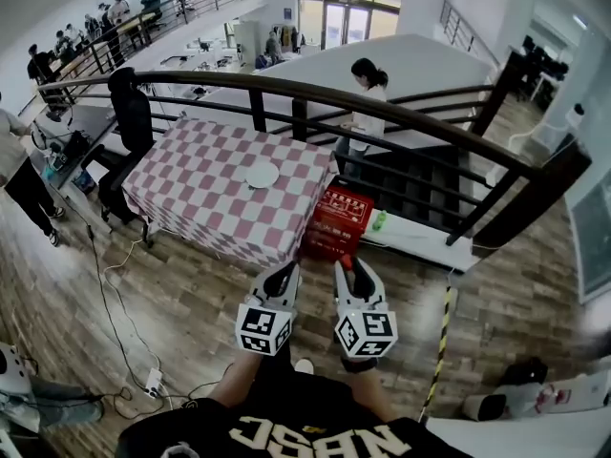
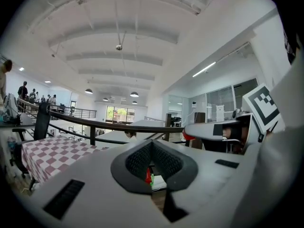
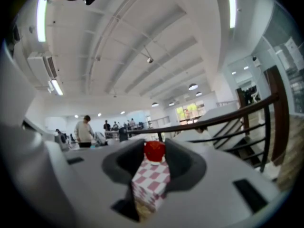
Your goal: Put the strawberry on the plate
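Observation:
A white plate (image 1: 262, 174) lies near the middle of the red-and-white checked table (image 1: 200, 194), well ahead of me. Both grippers are held low above the wooden floor, short of the table. My right gripper (image 1: 346, 265) is shut on a red strawberry (image 3: 155, 151), which sits between its dark pads (image 3: 183, 163). The checked table (image 3: 152, 184) shows through the gap below the fruit. My left gripper (image 1: 284, 273) has its jaws together with nothing held. In the left gripper view its pads (image 2: 137, 163) leave only a thin slit.
A red crate (image 1: 336, 222) stands on the floor at the table's right corner, with a green object (image 1: 378, 221) beside it. A dark curved railing (image 1: 401, 113) runs behind the table; a person (image 1: 368, 98) stands beyond it. A black chair (image 1: 129, 113) sits at the table's left. Cables and a power strip (image 1: 153, 382) lie on the floor.

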Demonstrator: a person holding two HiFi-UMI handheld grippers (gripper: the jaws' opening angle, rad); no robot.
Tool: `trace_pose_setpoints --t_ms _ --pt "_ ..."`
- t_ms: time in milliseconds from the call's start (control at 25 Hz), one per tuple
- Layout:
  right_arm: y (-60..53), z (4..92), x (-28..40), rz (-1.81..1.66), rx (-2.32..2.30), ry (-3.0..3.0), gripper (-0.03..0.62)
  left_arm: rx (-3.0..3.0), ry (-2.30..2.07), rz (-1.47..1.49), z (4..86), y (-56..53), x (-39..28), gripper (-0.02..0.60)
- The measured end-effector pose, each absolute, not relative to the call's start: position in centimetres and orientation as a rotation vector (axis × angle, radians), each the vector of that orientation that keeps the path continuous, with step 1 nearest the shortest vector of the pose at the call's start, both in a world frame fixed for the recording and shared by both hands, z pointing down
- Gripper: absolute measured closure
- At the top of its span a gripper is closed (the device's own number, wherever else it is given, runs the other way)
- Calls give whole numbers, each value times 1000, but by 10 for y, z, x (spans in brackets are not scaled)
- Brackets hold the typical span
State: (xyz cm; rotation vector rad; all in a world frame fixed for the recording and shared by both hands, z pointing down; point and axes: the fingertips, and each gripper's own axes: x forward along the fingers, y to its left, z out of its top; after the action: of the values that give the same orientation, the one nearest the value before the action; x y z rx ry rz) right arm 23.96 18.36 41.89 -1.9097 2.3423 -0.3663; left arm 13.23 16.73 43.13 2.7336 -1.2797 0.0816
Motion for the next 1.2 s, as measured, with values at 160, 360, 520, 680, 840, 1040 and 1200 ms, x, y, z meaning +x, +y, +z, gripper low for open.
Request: trace_pose_setpoints --t_ms 160,360,520,680,840,1040,1200 --pt "162 422 235 -363 -1911 2369 451 2719 -1283 61 436 144 129 572" --pt "119 424 223 -386 -1907 2365 451 2717 -1268 28 437 103 118 572" --pt "82 424 203 -398 -1907 2400 451 2756 -1116 -123 421 75 113 572" --pt "25 416 171 -375 -1868 2438 451 2793 -1150 -126 408 28 88 572" --pt "-32 402 132 -293 -1794 2528 451 2723 -1278 -142 406 -38 46 572" --pt "-87 417 105 -300 -1818 2555 451 2690 -1311 -131 416 -102 9 572" --pt "-122 443 100 -385 -1890 2540 451 2700 -1284 -93 431 -134 -5 572"
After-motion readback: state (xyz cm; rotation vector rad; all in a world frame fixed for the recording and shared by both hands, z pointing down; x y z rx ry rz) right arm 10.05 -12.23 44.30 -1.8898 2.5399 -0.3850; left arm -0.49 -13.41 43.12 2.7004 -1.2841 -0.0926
